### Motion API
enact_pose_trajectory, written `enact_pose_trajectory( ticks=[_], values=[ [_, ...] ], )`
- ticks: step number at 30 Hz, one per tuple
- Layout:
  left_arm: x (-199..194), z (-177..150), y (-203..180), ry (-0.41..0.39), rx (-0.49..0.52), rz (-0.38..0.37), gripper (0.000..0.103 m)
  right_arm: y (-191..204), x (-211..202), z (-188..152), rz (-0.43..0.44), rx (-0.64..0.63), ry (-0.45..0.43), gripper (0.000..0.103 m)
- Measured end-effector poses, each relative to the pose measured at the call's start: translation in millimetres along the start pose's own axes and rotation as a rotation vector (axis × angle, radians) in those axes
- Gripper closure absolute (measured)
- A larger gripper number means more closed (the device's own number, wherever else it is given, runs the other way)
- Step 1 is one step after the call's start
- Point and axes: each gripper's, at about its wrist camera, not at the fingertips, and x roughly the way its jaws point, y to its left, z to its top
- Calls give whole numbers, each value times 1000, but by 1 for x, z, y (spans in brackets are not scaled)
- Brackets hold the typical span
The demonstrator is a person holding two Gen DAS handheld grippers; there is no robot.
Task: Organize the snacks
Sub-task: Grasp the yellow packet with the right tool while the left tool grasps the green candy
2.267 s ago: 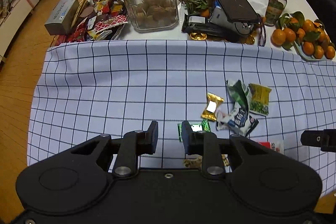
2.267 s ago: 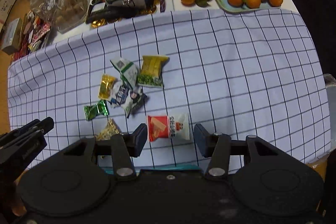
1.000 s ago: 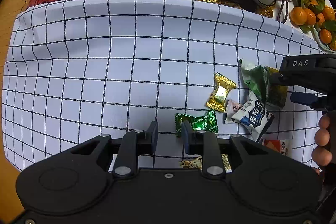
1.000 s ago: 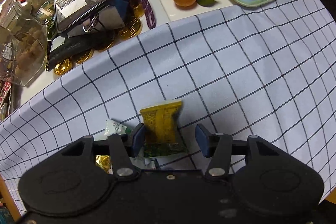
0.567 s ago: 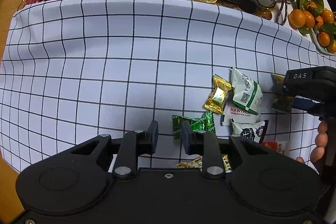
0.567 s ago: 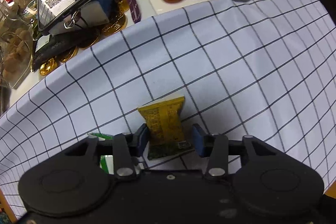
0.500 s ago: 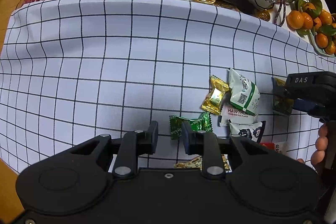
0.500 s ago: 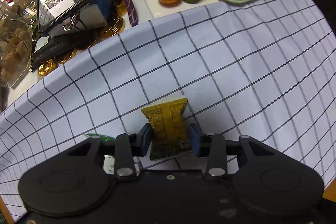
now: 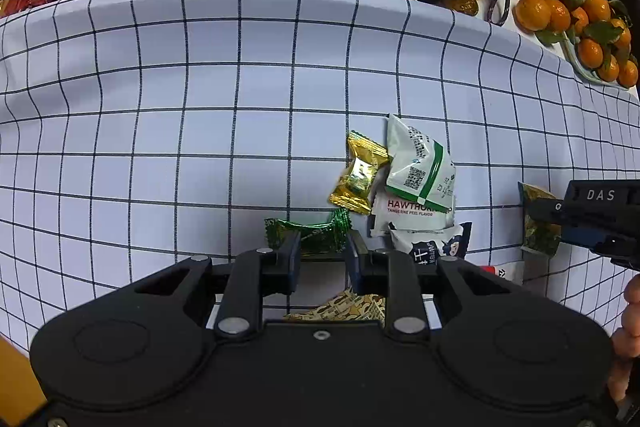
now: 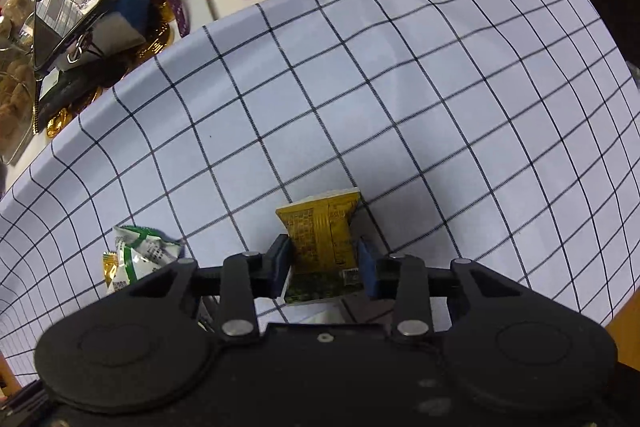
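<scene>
Right wrist view has the right gripper (image 10: pixel 323 259) clamped on a yellow snack packet (image 10: pixel 323 235), its two fingers pressed against the packet's sides just above the checked cloth (image 10: pixel 440 87), with a white and green packet (image 10: pixel 142 255) lying off to its left. Left wrist view shows the left gripper (image 9: pixel 322 251) with its fingers a narrow gap apart and holding nothing, poised right by a green candy (image 9: pixel 308 229) on the cloth, beside a gold candy (image 9: pixel 358 175), a hawthorn packet (image 9: pixel 408 213) and the white and green packet; tangerines (image 9: pixel 576 23) sit on a tray at the far right.
</scene>
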Motion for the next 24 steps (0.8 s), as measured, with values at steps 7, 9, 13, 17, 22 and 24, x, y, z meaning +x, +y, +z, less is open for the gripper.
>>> enact_pose_trajectory(
  ticks=[7,9,13,17,22,24],
  values=[
    [18,15,4,-8,-89,80,68,-8,-7,-4,34,2,6,67],
    [25,20,8,-10,-115,144,68,-9,-13,-4,58,1,10,67],
    [31,21,7,-10,-92,215,67,-7,-21,-6,78,-11,-12,67],
    [31,11,2,18,-50,188,67,-7,-27,-8,65,-30,-45,67],
    [30,-11,-6,9,8,207,66,-13,-30,-7,82,-15,-41,67],
    [28,-19,-6,6,19,205,66,-15,-29,-6,84,-3,-36,67]
  ],
)
